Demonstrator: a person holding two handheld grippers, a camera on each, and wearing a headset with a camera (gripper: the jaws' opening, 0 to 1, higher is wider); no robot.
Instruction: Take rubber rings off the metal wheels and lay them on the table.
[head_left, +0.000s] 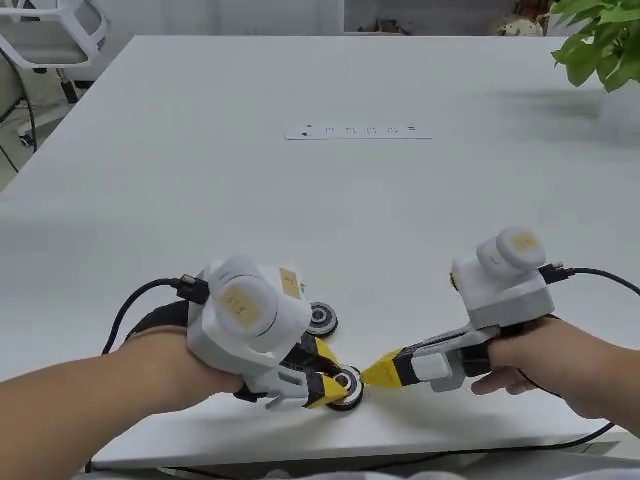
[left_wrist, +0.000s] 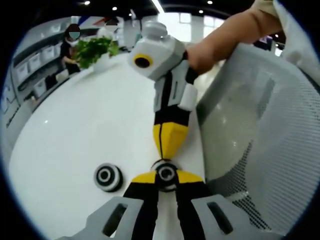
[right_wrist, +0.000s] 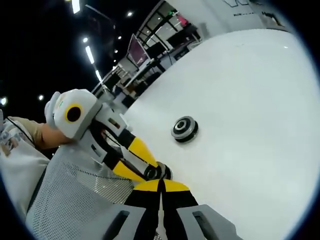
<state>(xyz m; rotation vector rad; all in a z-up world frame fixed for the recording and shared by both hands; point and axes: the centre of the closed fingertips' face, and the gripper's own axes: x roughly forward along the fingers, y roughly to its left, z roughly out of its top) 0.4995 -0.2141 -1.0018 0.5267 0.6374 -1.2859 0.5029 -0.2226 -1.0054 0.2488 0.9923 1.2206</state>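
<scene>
A small metal wheel (head_left: 350, 383) with a dark rubber ring sits near the table's front edge, and my left gripper (head_left: 335, 386) is shut on it. In the left gripper view the wheel (left_wrist: 166, 172) lies between the yellow tips of the left gripper (left_wrist: 166, 180). My right gripper (head_left: 372, 373) is shut, and its pointed yellow tip touches the wheel's rim from the right. In the right gripper view the right gripper (right_wrist: 160, 186) meets the held wheel (right_wrist: 156, 172). I cannot tell whether it pinches the ring. A second wheel (head_left: 320, 318) (left_wrist: 107, 176) (right_wrist: 185, 128) lies flat just behind.
The white table (head_left: 300, 200) stretches away, with a paper strip (head_left: 358, 131) at mid-far and a green plant (head_left: 600, 40) at the far right corner. The front edge runs close under both grippers. A mesh chair back (left_wrist: 250, 140) stands behind that edge.
</scene>
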